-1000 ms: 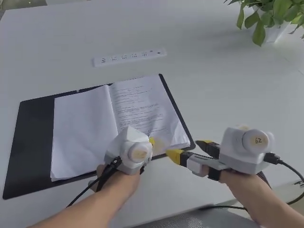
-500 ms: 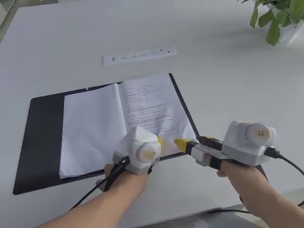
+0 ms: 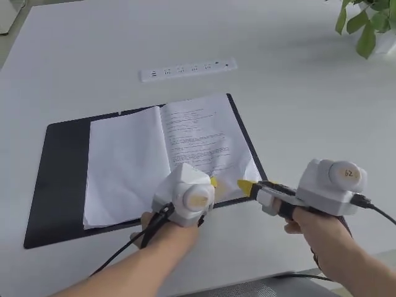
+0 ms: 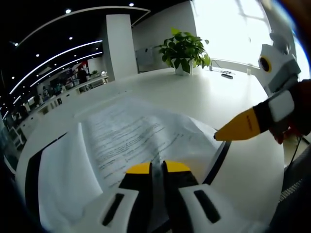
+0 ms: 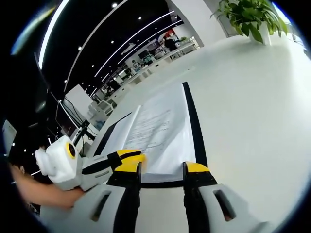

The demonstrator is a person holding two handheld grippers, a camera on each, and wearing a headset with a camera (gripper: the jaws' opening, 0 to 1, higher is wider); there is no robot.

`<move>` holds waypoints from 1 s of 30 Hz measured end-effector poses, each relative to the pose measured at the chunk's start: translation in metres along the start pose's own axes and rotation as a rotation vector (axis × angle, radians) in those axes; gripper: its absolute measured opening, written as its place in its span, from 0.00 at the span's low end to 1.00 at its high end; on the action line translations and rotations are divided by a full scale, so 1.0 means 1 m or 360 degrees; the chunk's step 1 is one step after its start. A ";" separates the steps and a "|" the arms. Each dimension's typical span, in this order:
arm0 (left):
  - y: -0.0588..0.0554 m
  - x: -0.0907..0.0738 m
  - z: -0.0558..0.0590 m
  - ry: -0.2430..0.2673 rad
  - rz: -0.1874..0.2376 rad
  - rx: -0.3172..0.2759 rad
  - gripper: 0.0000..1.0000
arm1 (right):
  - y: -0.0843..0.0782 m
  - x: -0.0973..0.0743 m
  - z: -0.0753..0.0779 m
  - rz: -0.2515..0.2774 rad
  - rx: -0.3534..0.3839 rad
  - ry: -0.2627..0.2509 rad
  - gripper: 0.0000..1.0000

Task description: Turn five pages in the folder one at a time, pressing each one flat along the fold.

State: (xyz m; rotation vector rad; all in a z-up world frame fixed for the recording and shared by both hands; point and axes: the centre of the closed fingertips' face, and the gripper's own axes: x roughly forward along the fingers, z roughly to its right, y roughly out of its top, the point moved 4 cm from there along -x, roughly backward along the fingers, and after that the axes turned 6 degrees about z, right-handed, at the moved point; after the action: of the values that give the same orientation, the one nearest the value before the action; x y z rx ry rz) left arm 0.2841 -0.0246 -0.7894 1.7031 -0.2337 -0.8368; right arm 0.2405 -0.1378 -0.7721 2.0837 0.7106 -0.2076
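Ahead of the released right hand-held gripper (image 5: 163, 165), the thin white paper page (image 5: 165, 126) (probably limp, light) wants a corner pinch; left hand-held gripper (image 4: 158, 167) sits clenched.

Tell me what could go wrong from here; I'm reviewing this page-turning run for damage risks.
1. The right gripper, jaws open, faces the near right corner of the printed white page in the black folder; it may pinch several sheets at once.
2. The left gripper, jaws shut, sits over that page's near edge; lifting the page with it pressing there could crease or tear it.
3. The grippers are close and may bump.
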 end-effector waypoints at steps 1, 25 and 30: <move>0.000 0.000 0.000 0.0000 0.0000 0.0000 0.07 | 0.000 0.000 0.002 0.0000 0.0036 -0.0015 0.29; 0.002 -0.002 0.000 -0.0022 -0.0011 -0.0133 0.10 | 0.004 -0.007 0.008 0.0081 0.0298 -0.0045 0.00; 0.002 -0.012 0.000 -0.0063 -0.0052 -0.0127 0.15 | 0.008 -0.010 0.001 0.0104 0.0263 -0.0018 0.00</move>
State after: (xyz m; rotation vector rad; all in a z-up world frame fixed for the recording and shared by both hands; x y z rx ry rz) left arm 0.2755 -0.0188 -0.7827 1.6210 -0.1971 -0.8933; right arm 0.2371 -0.1465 -0.7631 2.2578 0.6354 -0.2486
